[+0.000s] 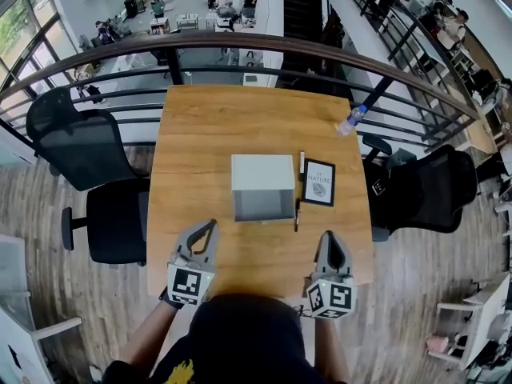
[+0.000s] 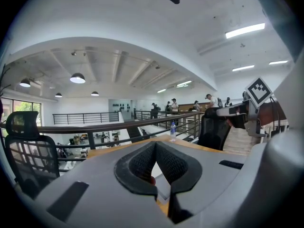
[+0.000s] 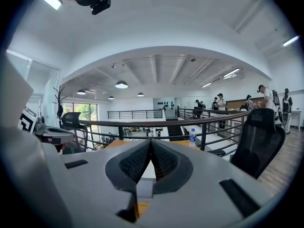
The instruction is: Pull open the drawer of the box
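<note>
Box point(image 1: 262, 174) — ahead of left gripper point(image 1: 212, 225), right gripper point(image 1: 330, 235), apart

Open-plan office, mezzanine level: mesh office chairs point(image 1: 80, 146), wooden table point(image 1: 200, 126), railing point(image 1: 240, 45) overlooking desks point(image 1: 186, 22) below.

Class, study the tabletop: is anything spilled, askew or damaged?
Nothing stands out. The white box sits square on the table, the framed card lies beside it, and the water bottle stands upright.
</note>
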Demonstrator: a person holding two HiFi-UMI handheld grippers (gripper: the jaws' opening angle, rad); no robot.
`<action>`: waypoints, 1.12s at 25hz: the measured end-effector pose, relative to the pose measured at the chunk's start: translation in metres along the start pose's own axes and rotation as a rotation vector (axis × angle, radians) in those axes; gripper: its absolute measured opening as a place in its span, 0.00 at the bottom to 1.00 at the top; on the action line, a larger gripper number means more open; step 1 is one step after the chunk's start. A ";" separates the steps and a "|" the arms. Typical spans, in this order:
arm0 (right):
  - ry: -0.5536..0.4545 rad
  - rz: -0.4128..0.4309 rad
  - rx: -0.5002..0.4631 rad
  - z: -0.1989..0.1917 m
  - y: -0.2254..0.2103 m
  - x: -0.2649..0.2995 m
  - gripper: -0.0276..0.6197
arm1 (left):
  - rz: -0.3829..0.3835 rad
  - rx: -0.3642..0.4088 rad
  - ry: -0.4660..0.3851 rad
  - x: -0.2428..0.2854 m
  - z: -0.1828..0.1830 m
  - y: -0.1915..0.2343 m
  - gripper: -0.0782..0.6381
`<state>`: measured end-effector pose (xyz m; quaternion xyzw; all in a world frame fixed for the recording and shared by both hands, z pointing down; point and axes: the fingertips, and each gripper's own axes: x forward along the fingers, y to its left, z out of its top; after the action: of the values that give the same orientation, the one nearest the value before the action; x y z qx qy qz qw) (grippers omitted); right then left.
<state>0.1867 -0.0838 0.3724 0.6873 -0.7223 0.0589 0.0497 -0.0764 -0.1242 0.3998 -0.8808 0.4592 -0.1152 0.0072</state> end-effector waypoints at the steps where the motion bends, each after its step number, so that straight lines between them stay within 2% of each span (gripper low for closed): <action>1: -0.002 -0.001 0.000 0.001 -0.001 0.000 0.03 | 0.000 -0.001 -0.001 0.001 0.001 0.000 0.13; 9: -0.006 0.016 0.006 0.004 0.003 0.004 0.03 | 0.003 0.001 -0.017 0.004 0.007 0.001 0.13; 28: 0.030 0.035 0.007 -0.011 0.005 -0.003 0.03 | -0.012 -0.021 0.018 -0.001 -0.007 -0.014 0.13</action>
<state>0.1814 -0.0791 0.3828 0.6739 -0.7330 0.0727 0.0571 -0.0670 -0.1151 0.4080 -0.8825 0.4552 -0.1186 -0.0067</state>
